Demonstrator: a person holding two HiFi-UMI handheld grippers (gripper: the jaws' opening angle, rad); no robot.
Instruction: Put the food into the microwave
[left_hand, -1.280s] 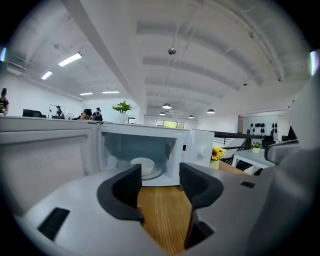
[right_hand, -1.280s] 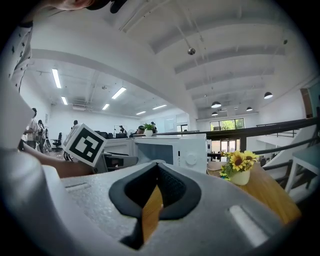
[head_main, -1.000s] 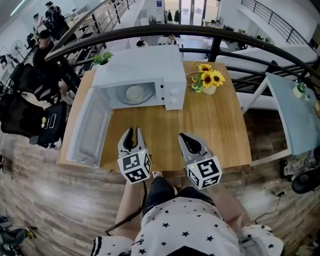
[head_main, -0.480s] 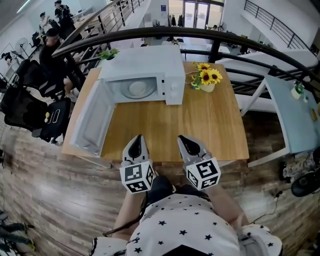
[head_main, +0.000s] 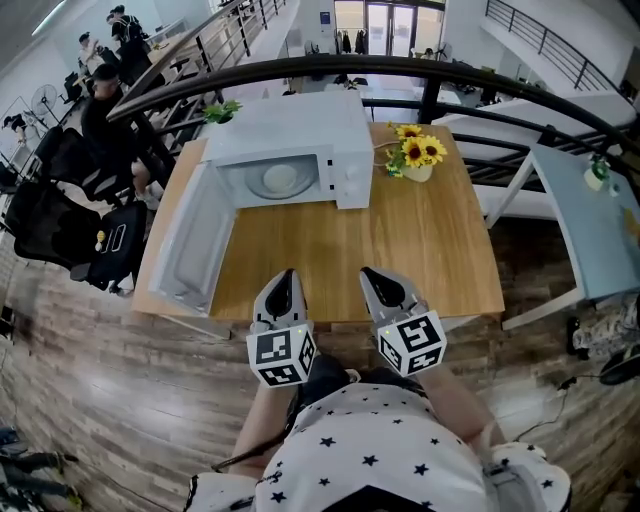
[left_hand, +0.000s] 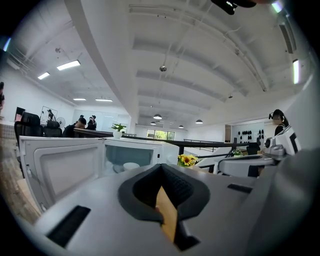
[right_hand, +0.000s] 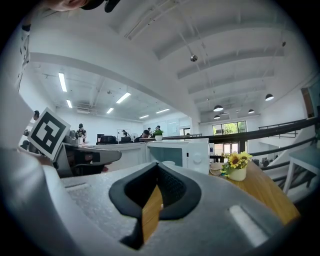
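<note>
A white microwave (head_main: 290, 130) stands at the far side of the wooden table (head_main: 420, 250), its door (head_main: 195, 240) swung wide open to the left. Inside it rests a white dish of food (head_main: 278, 180), which the left gripper view also shows as a dish (left_hand: 131, 165) in the cavity. My left gripper (head_main: 286, 276) and right gripper (head_main: 373, 277) hover side by side over the table's near edge, well short of the microwave. Both are shut, with nothing between the jaws. The right gripper view shows the microwave (right_hand: 186, 152) ahead and the left gripper (right_hand: 85, 157) beside me.
A small pot of sunflowers (head_main: 417, 156) stands right of the microwave. A dark curved railing (head_main: 430, 75) runs behind the table. Beyond it, at the far left, are people (head_main: 100, 90) and black chairs (head_main: 50, 220). A pale blue table (head_main: 590, 220) stands at the right.
Both grippers have drawn back from the table's middle to its near edge. The left jaws, slightly apart a second ago, have closed. The dish stays inside the microwave.
</note>
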